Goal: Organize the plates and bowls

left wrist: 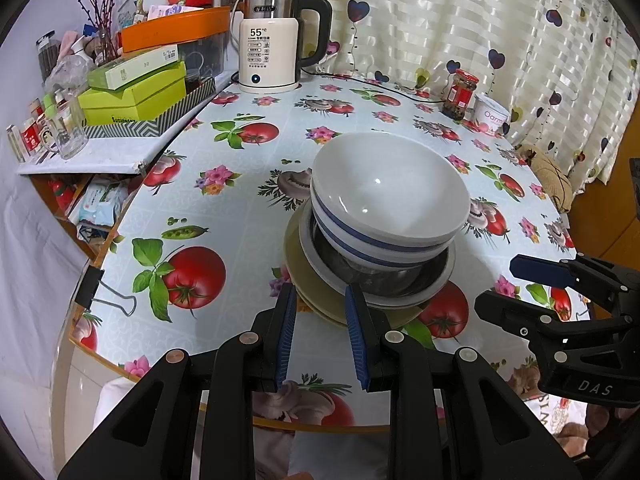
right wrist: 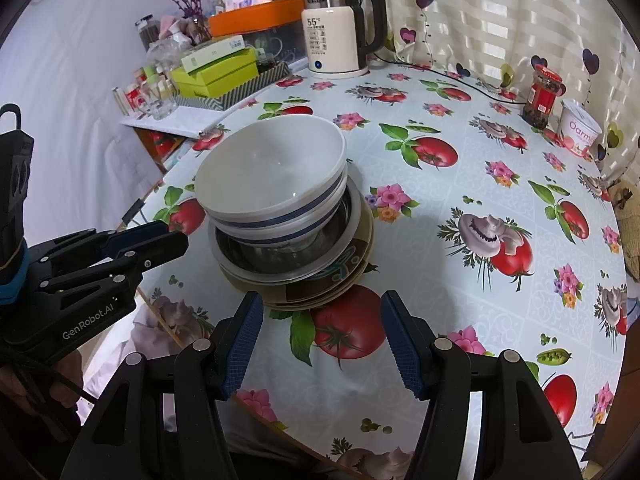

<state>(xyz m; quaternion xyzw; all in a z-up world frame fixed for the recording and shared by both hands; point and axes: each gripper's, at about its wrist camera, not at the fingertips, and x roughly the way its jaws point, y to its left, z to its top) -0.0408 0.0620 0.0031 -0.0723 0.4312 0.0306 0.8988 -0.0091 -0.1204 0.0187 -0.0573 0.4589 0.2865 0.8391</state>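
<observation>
One stack of dishes stands on the flower-print table [left wrist: 224, 216]. Two nested white bowls with a blue stripe [left wrist: 384, 184] [right wrist: 272, 168] top it. They sit in a steel bowl [left wrist: 400, 278] [right wrist: 280, 258], over a white plate and a beige patterned plate [left wrist: 304, 268] [right wrist: 346, 266]. My left gripper [left wrist: 320, 292] hovers at the stack's near edge, its jaws a narrow gap apart and holding nothing. It also shows in the right wrist view as the left gripper [right wrist: 178, 238], just left of the stack and clear of it. My right gripper [right wrist: 320, 300] [left wrist: 500, 286] stands wide open before the stack, empty.
A white kettle [left wrist: 268, 56] [right wrist: 332, 44] stands at the table's back. A red-lidded jar [left wrist: 460, 94] [right wrist: 542, 98] and a yoghurt tub [right wrist: 578, 132] sit by the curtain. A cluttered side shelf [left wrist: 120, 92] with boxes and glass mugs lies to the left. A binder clip [left wrist: 90, 284] grips the table edge.
</observation>
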